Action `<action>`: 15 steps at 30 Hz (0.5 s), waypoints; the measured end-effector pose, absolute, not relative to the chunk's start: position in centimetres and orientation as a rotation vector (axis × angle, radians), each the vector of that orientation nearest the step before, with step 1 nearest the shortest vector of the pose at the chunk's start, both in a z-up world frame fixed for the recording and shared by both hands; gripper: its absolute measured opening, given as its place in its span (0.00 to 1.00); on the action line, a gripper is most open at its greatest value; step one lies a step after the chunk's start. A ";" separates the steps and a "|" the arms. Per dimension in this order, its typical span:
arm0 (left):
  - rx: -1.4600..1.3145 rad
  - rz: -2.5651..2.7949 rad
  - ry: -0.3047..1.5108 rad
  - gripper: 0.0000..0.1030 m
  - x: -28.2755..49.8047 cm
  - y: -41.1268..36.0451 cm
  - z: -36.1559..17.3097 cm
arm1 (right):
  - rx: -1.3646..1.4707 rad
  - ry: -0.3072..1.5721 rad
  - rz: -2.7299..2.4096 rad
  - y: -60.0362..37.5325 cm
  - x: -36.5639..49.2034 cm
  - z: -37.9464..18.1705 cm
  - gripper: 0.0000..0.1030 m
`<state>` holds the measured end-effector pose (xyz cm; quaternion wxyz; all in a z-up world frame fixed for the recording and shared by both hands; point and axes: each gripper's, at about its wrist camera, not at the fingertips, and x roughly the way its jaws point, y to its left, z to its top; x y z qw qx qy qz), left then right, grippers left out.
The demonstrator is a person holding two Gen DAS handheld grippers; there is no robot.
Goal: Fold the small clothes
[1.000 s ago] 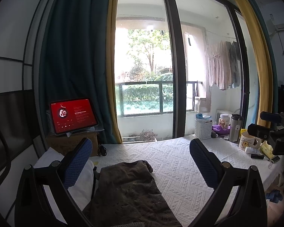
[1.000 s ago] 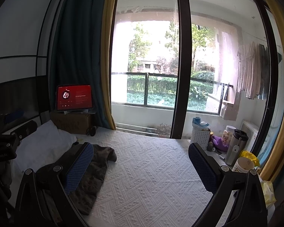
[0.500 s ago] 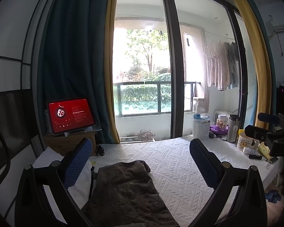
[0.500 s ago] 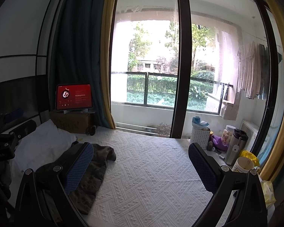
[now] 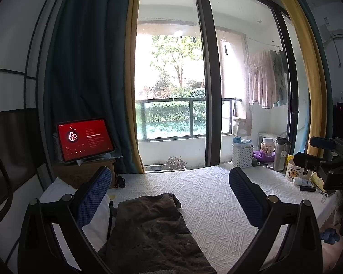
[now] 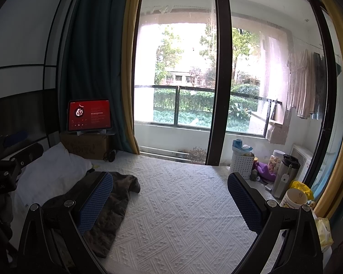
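On the white bed (image 5: 208,196) a dark garment (image 5: 153,228) lies under my wide-open left tool (image 5: 170,194) and right tool (image 6: 170,196); the far-left red tablet's (image 5: 84,140) writing is unreadable.

The left gripper (image 5: 170,196) hovers with its jaws spread wide, blue pads (image 5: 93,199) facing each other, gripping nothing. The right gripper (image 6: 170,199), to its right, is likewise wide apart and empty.

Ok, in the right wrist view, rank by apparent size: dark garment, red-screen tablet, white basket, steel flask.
1. dark garment
2. red-screen tablet
3. white basket and steel flask look alike; the flask sits nearer, so I won't rank them.
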<state>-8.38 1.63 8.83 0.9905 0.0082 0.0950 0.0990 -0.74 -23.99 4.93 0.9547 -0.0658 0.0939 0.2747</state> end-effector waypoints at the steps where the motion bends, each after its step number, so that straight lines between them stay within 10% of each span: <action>1: 0.017 0.198 0.190 0.99 -8.4 1.6 8.8 | -0.133 0.191 0.558 -24.0 -0.7 4.9 0.98; 15: 0.018 0.197 0.197 0.99 -8.2 1.5 8.7 | -0.134 0.200 0.554 -24.0 -0.5 4.6 0.98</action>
